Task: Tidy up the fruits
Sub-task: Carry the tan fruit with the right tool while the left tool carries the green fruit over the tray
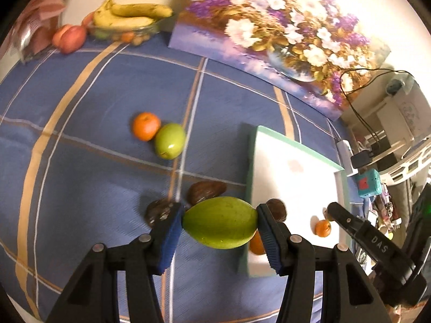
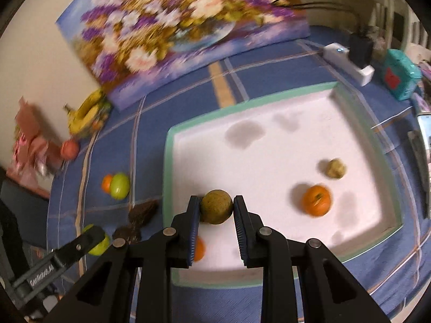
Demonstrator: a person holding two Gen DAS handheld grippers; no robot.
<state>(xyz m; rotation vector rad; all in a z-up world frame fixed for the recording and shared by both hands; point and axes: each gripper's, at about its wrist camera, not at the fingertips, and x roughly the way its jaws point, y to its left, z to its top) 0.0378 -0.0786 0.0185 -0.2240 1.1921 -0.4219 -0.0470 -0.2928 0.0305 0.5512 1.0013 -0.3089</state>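
1. left wrist view: your left gripper (image 1: 219,222) clamps a green mango (image 1: 219,222) between its blue pads, both pads pressed against the fruit's ends, held above the blue plaid cloth (image 1: 94,134). at 11 o'clock from the mango, an orange (image 1: 145,129) and a green apple (image 1: 169,141) lie touching. a dark avocado (image 1: 206,191) sits just behind the mango. the white tray (image 1: 291,167) with its green rim spreads to 2 o'clock, a small orange (image 1: 322,227) inside it. bananas (image 1: 129,16) rest in a glass bowl at 11 o'clock, far back, beside a flower painting (image 1: 282,32).

2. right wrist view: your right gripper (image 2: 216,211) closes on a brownish round fruit (image 2: 216,210) over the white tray (image 2: 269,167), fingers touching both its sides. a bright orange (image 2: 316,200) lies in the tray at 3 o'clock, a smaller yellowish fruit (image 2: 335,168) at 2 o'clock. the green apple (image 2: 120,185) and an orange (image 2: 107,183) sit on the cloth at 9 o'clock.
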